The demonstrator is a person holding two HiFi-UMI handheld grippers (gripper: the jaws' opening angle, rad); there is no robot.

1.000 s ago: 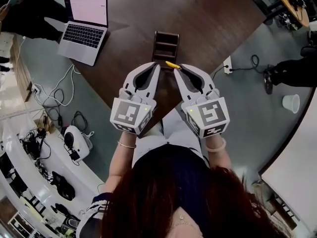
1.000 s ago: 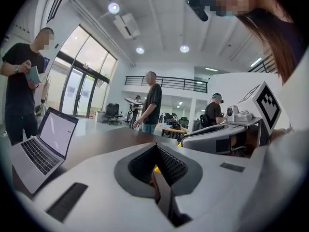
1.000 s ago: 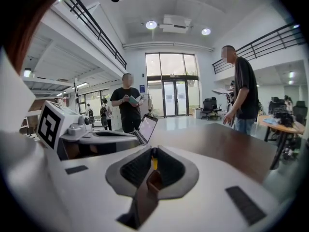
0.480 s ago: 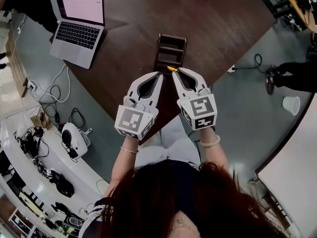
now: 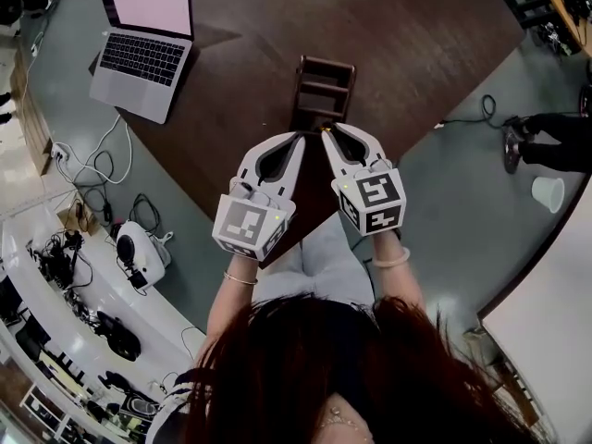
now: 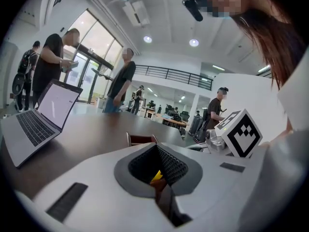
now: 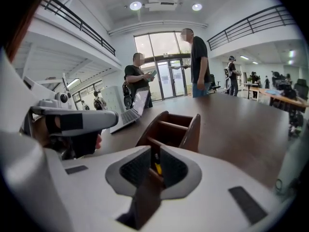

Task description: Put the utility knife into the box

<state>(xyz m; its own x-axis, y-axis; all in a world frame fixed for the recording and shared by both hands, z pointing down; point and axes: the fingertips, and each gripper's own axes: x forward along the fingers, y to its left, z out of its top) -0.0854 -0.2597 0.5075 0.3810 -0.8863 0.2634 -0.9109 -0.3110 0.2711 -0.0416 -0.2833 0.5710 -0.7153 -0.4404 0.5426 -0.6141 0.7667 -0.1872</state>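
Head view, from above: right gripper (image 5: 326, 133) and left gripper (image 5: 297, 138) side by side over the near edge of a dark table (image 5: 416, 35) with a curved rim, tips pointing away from the person toward a brown wooden box (image 5: 302, 89) with open compartments.

Right jaws pinching a yellow utility knife (image 7: 157, 168), gripped between the ribbed dark pads directly before the near end of the box. In the head view, only a speck of yellow at the box's near rim. Inside the nearest compartment or just short of it: not distinguishable.

Left jaws pressed together, tips just beside the right gripper's tips and near the same end of the box. Through the slit between the left pads, a sliver of yellow. Gripped there or merely seen beyond: not distinguishable.

Marker cubes at the rear of both grippers, close to the person's wrists.

Further back on the table, to the left: an open laptop (image 5: 139, 40) with a lit screen, well apart from the box.

On the grey floor beside the table: tangled cables (image 5: 92, 188) at left, a paper cup (image 5: 548, 193) at right.

In both gripper views, several standing people (image 7: 198, 62) beyond the table in a bright hall.
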